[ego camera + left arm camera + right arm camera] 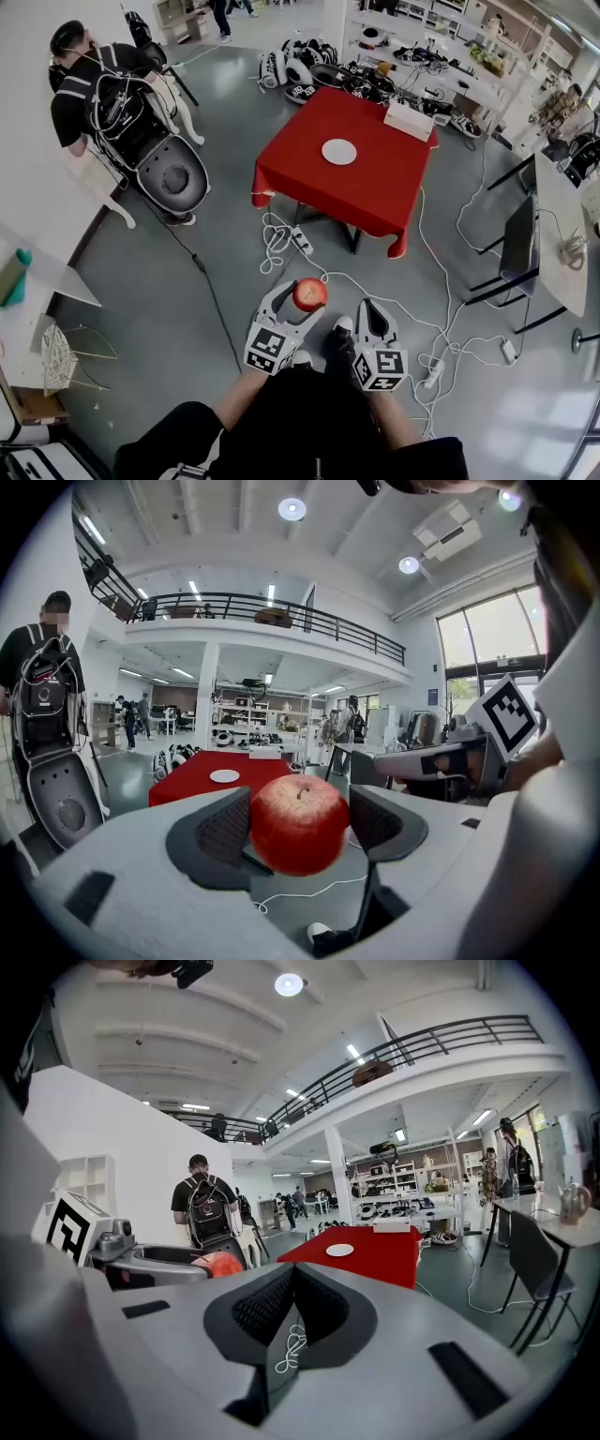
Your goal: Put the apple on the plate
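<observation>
A red apple [309, 293] hangs well above the floor between the jaws of my left gripper [303, 298], which is shut on it. In the left gripper view both dark pads [223, 832] press the apple [298, 822] from either side. My right gripper [368, 317] sits just to the right at about the same height, shut and holding nothing; its pads [267, 1305] meet. The white plate [339, 151] lies on the red table [375, 187] some way ahead, also seen as the plate [224, 776] and the plate [339, 1251] in the two gripper views.
A white box [409, 120] sits on the table's far right corner. Cables and a power strip [286, 239] lie on the floor between me and the table. A person with a backpack [94, 94] stands at the left. A desk [562, 225] and chair [518, 246] stand at the right.
</observation>
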